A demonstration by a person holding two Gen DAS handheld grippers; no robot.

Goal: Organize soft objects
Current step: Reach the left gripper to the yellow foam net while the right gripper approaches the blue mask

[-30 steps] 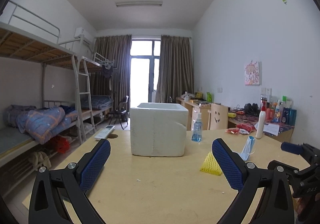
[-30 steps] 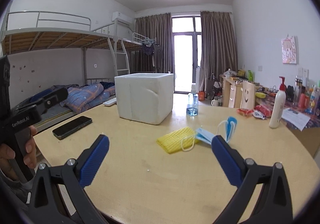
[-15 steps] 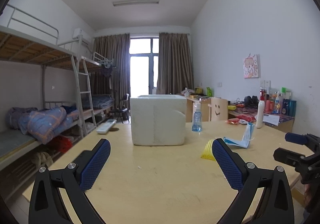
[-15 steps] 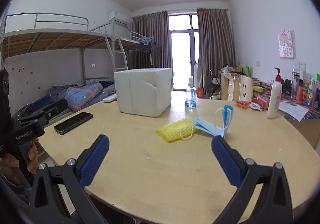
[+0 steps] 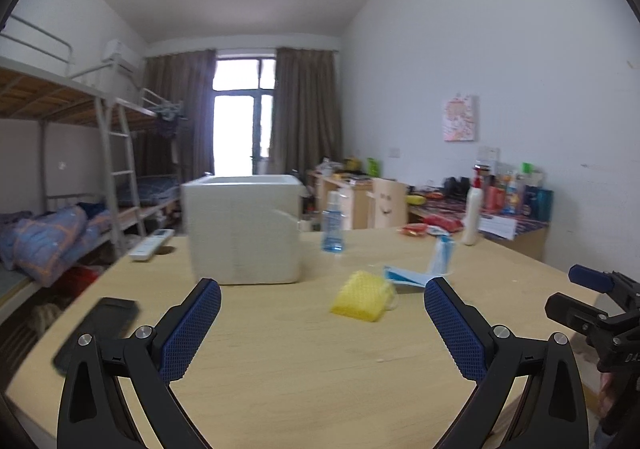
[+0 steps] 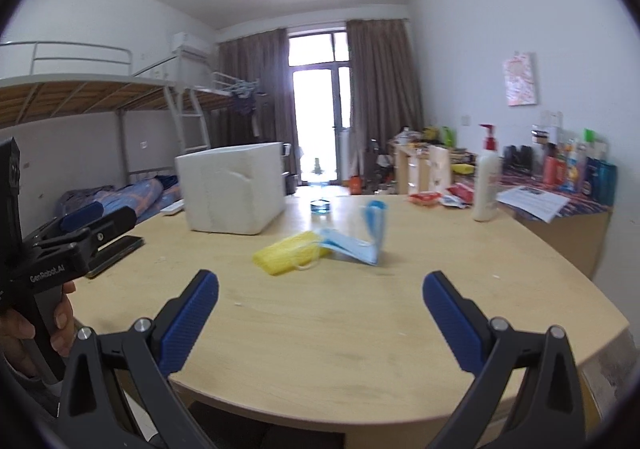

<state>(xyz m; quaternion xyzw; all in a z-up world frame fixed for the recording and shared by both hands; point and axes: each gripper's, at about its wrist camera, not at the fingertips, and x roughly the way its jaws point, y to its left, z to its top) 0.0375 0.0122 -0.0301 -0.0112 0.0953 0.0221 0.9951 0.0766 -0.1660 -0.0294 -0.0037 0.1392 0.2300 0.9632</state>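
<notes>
Yellow mesh, a soft foam sleeve of some kind (image 6: 290, 257), lay on the wooden table (image 6: 360, 349) with a blue face mask (image 6: 352, 245) touching its right end, one part of the mask standing up and the rest flat. Both soft things sat out in the open, near the middle of the tabletop, and neither was held. A white foam box (image 6: 232, 189) stood behind and to the left of them, well apart from the mesh; its top looked open in the left wrist view, though what it held could not be seen from this low angle.

The left gripper (image 5: 322, 323) hung above the near edge of the table with its blue pads spread wide and nothing between them. The right gripper (image 6: 320, 313) was likewise spread wide and empty, with the mesh and the mask ahead of it, well short of either one. A hand (image 6: 24, 333) showed at the left edge of the right wrist view, wrapped round the handle of the other tool.

Judging by how things lay, the tidying had barely begun: no soft item was in a container, and none was grasped. If the box was meant as the place for them, both the mesh and the mask were left to pick up and carry over. A dark phone (image 5: 96, 329), a spray bottle (image 5: 333, 223) and a lotion bottle (image 6: 486, 179) also stood on the table, apart from the soft things.
</notes>
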